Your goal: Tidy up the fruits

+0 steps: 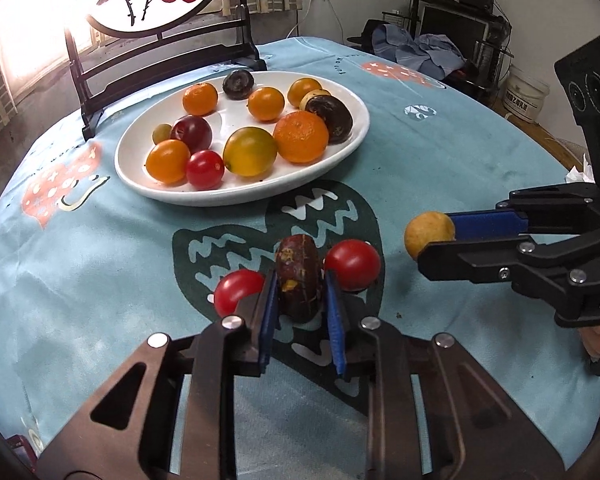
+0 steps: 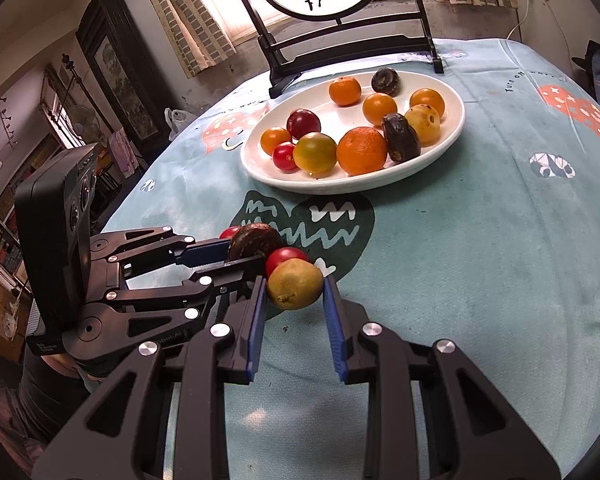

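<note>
Most of the fruit is already gathered on the oval white ceramic plate (image 1: 356, 136): oranges, tomatoes, a dark red plum and brown wrinkled discs.

Four pieces are left on the blue printed tablecloth (image 1: 460, 152). The dark brown, flattened, wrinkled fruit (image 1: 300, 280) is clamped edgewise between the closed blue pads of the left gripper (image 1: 301, 304). Its long axis runs away from the camera toward the plate, and its flat faces are turned to the pads. Two glossy red cherry tomatoes (image 1: 236, 290) (image 1: 353, 264) lie just beside it, one on each side.

The small yellow-green round fruit (image 2: 295, 283) is pinched by the closed right gripper (image 2: 294, 300), stem nub toward the camera. Transfer to the plate is judged the remaining step.
</note>
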Action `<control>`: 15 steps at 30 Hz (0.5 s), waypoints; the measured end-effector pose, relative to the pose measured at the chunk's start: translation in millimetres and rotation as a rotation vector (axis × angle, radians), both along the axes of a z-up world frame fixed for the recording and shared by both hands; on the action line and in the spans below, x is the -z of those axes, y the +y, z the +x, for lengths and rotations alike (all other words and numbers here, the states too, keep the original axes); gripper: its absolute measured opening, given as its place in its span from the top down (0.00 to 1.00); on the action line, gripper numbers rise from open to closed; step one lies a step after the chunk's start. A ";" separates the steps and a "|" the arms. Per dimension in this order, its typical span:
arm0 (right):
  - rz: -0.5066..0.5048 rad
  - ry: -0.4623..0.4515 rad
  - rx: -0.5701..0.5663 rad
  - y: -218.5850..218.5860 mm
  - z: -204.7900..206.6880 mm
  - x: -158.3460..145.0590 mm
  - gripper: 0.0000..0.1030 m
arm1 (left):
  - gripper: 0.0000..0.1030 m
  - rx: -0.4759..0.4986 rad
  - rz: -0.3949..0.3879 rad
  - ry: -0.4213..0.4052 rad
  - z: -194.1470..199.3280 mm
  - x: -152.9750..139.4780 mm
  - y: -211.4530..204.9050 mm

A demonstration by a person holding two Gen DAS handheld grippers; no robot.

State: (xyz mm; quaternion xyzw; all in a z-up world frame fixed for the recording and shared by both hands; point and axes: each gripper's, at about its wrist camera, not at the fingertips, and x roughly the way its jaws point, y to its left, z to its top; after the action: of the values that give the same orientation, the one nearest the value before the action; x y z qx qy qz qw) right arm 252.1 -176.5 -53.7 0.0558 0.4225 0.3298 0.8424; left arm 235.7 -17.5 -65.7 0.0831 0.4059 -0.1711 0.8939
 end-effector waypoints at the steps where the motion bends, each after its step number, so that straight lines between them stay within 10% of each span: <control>1: -0.001 0.000 0.001 0.0 0.1 0.3 0.72 | 0.77 -0.002 0.003 -0.005 0.0 0.2 -0.7; 15: 0.000 -0.043 0.062 -10.7 -1.8 1.2 0.72 | 0.76 -0.021 -0.034 -0.041 -14.5 -9.2 0.3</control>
State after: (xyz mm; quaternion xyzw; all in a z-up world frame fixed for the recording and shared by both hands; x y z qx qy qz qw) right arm 250.3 -187.1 -54.9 0.0618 0.4026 0.3046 0.8610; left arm 221.2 -17.2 -56.5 0.0670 0.3854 -0.1668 0.9051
